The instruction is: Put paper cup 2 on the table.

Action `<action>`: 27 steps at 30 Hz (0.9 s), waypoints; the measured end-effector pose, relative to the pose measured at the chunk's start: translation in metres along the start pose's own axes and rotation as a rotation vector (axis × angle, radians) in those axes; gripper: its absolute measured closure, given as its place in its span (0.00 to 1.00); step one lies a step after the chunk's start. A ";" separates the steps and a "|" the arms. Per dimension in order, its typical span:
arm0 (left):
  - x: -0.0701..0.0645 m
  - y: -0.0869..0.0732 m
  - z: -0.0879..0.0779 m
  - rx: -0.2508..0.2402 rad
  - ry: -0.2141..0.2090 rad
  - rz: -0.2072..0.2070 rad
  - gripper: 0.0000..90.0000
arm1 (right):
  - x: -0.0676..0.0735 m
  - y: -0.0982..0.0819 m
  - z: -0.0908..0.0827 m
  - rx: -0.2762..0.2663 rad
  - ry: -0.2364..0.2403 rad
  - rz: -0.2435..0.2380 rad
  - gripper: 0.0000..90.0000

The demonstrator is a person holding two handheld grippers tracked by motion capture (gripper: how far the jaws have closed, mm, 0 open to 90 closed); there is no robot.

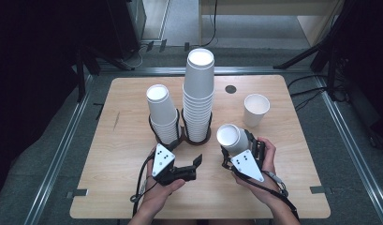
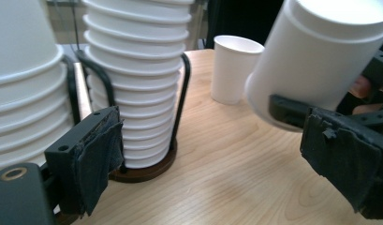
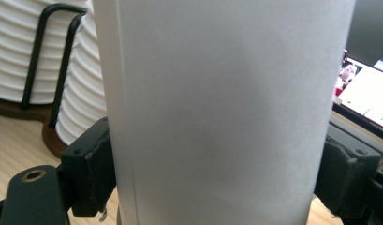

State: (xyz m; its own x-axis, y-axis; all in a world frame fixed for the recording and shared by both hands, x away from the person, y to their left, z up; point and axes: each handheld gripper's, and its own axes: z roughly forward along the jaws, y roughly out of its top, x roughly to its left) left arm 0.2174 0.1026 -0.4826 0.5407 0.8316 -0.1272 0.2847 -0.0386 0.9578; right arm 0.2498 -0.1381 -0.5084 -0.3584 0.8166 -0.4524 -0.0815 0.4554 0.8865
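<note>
From the high view, the right hand-held gripper [image 1: 237, 149] clamps a white paper cup [image 1: 232, 138] tilted, its closed end up; a lone upright cup [image 1: 255, 109] stands ahead of it, near the tabletop [image 1: 292, 187] far-right edge. The left hand-held gripper [image 1: 195, 164] hangs empty, jaws apart, just short of two cup stacks [image 1: 198, 93] in a black wire holder [image 1: 180, 136] — bare wood lies between the grippers.

Left gripper view: wide-open jaws frame open tabletop (the held cup [image 2: 315, 56] hovers beyond them).

Right gripper view: both pads [image 3: 98, 168] press the cup's [image 3: 222, 112] sides.

Legible text: none found | cups [image 1: 199, 93], grippers, table [image 1: 123, 140]: no labels, brands or numbers to be read
</note>
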 end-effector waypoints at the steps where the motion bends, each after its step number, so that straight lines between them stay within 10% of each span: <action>1: -0.001 0.000 0.001 0.004 -0.005 0.002 0.07 | 0.002 0.000 0.000 -0.001 0.000 -0.020 0.16; 27: -0.016 0.005 0.001 0.043 -0.133 0.027 0.07 | 0.032 -0.001 -0.004 -0.077 0.006 -0.411 0.16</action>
State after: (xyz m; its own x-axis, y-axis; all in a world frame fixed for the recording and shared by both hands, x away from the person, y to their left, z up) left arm 0.2110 0.0881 -0.4757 0.6481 0.7490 -0.1376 0.3005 -0.0856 0.9499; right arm 0.2347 -0.1139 -0.5239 -0.2873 0.5700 -0.7698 -0.2884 0.7149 0.6370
